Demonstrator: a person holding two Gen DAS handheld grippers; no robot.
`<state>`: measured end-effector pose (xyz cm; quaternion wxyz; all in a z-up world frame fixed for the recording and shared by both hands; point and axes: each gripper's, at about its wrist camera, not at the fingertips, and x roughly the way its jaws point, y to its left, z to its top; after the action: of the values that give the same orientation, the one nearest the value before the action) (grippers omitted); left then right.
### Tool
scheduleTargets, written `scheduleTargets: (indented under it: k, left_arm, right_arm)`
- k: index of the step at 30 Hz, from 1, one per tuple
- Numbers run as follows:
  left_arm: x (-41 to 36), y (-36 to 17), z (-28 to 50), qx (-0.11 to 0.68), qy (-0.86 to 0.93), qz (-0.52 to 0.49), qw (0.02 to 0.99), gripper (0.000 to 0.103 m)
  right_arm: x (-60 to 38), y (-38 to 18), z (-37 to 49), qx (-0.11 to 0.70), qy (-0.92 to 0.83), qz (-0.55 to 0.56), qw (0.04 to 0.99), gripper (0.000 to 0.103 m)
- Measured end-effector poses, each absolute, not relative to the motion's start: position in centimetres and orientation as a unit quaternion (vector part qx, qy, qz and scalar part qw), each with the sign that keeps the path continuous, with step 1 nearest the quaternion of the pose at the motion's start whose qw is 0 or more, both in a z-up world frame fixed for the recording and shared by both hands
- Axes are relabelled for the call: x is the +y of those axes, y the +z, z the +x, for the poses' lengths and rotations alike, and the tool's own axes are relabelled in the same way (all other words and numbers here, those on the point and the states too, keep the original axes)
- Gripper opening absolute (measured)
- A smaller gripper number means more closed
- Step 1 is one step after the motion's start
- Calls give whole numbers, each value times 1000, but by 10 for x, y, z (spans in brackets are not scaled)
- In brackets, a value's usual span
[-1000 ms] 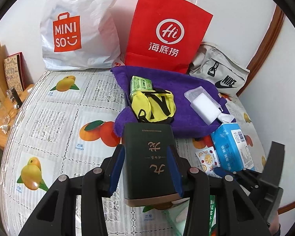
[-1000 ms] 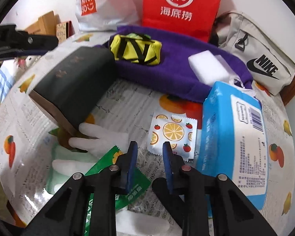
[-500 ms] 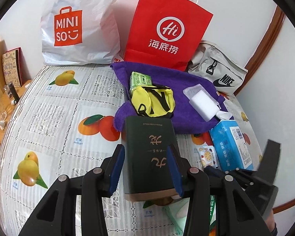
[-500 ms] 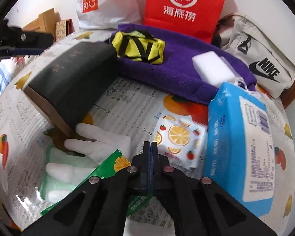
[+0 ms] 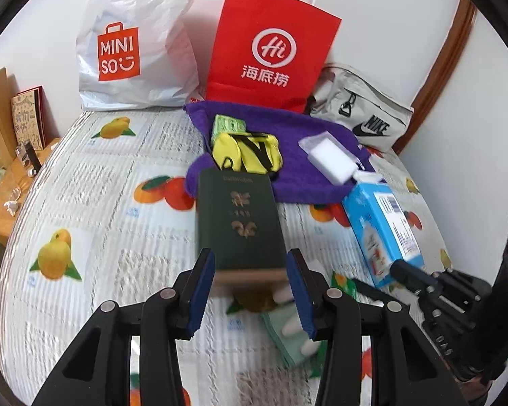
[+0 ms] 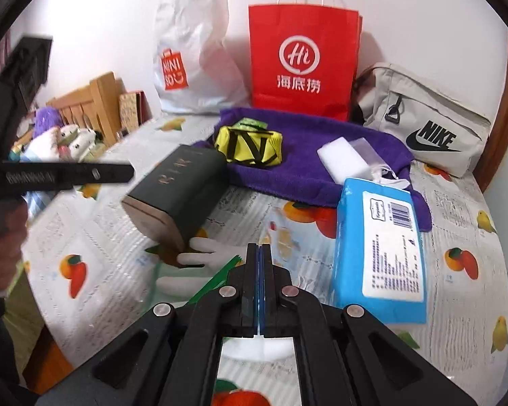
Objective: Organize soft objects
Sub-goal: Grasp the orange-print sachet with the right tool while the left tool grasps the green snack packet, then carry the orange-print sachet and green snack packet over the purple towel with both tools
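A dark green box [image 5: 240,220] lies on the table with its near end propped on a white glove pack [image 5: 293,331]. My left gripper [image 5: 250,291] is open, its blue pads just behind the box's near end and apart from it. The box also shows in the right wrist view [image 6: 183,191]. My right gripper [image 6: 260,264] is shut and lifted above the table; whether anything is pinched I cannot tell. A purple towel [image 5: 298,155] holds a yellow pouch [image 5: 247,152], a green packet [image 5: 228,125] and a white sponge [image 5: 332,160]. A blue tissue pack [image 6: 381,247] lies at the right.
A white Miniso bag [image 5: 135,44], a red paper bag [image 5: 271,50] and a grey Nike bag [image 5: 362,115] stand along the back wall. A wooden side table with small items [image 5: 13,169] is at the left. A wooden door frame [image 5: 440,67] is at the right.
My left gripper let go of the green box and pulled back; the box now rests on the table. My right gripper closed and rose away from the sachet and glove pack.
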<state>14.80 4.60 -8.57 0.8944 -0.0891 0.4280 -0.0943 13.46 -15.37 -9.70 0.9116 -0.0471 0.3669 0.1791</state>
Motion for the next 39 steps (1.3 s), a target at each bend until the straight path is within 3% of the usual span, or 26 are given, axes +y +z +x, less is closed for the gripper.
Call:
scheduleTargets:
  k: [8,17,33,35,39]
  left_arm:
    - [18,-104,122,444,-120,-80,884,42]
    - [-31,-123,101,443,-157,-40,882,56]
    - [-90,-170,111,459,-121,98,875,57]
    - [-92,-172,111,454,-117,105,877,57]
    - [-85,-167,111,450,-115,91,881,44]
  right_arm:
    - [-177,-88,93,350,179,-30,919,0]
    - [-212,-102,61,360,155,-22,920,0]
    - [-252,-118,60,363,133,14,922,0]
    - [-255,-122,62,367,132,18,921,0]
    - [-256,-125,61,370,132,21,920,0]
